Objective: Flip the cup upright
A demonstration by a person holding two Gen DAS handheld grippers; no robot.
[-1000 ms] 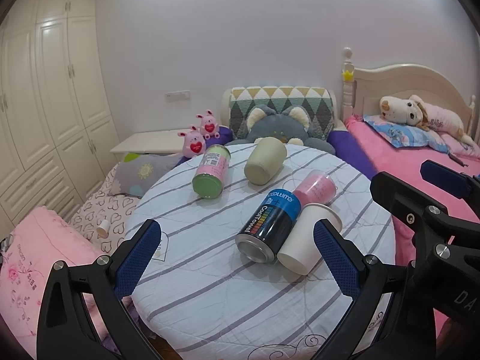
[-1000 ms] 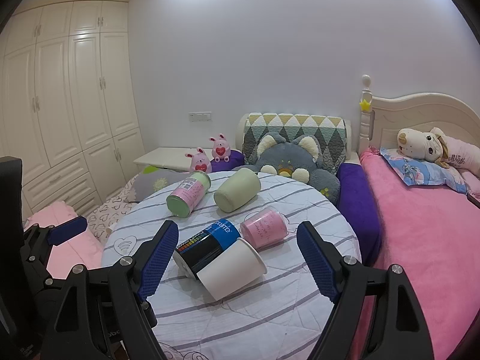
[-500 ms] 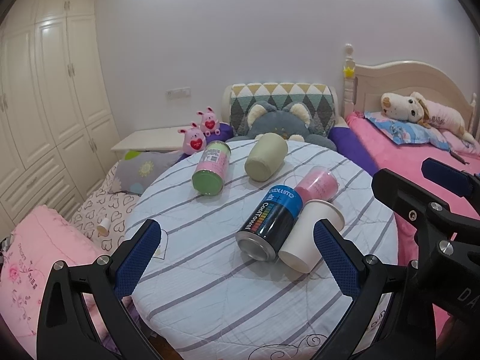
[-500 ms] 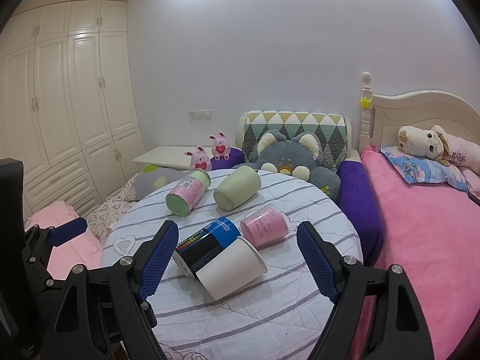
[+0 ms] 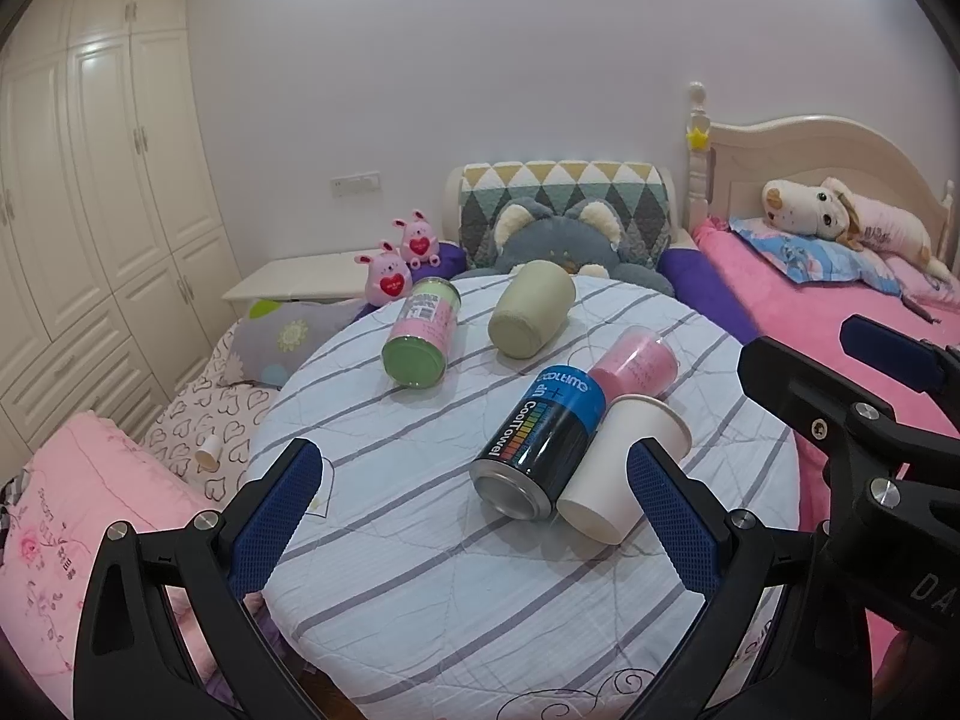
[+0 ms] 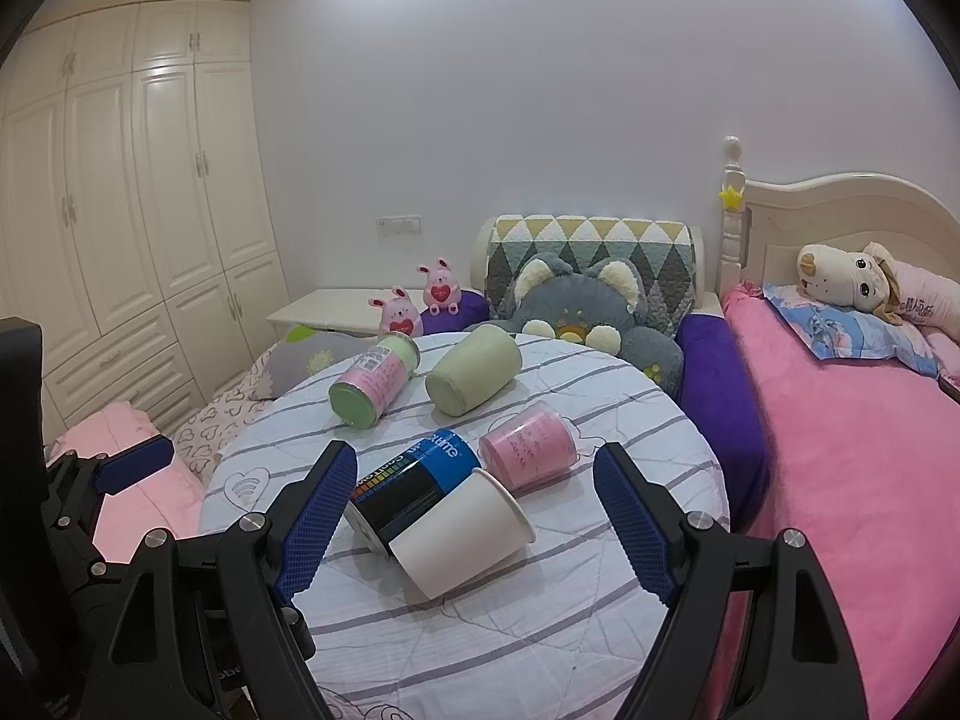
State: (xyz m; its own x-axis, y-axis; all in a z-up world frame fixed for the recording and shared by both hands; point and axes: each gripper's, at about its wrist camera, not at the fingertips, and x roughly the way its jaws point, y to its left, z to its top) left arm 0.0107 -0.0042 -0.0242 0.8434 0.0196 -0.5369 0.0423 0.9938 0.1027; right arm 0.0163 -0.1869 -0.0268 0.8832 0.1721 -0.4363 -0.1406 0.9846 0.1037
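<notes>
A white paper cup lies on its side on the round striped table, touching a black and blue can. It also shows in the right wrist view beside the can. A pale green cup lies on its side at the far edge, also in the right wrist view. My left gripper is open and empty, held before the table. My right gripper is open and empty, with the white cup seen between its fingers.
A pink clear tumbler and a pink and green can also lie on the table. A pink bed stands to the right, a grey plush cat behind the table, and white wardrobes on the left.
Both views have shifted only slightly. The objects on the table have not moved and both grippers stay open.
</notes>
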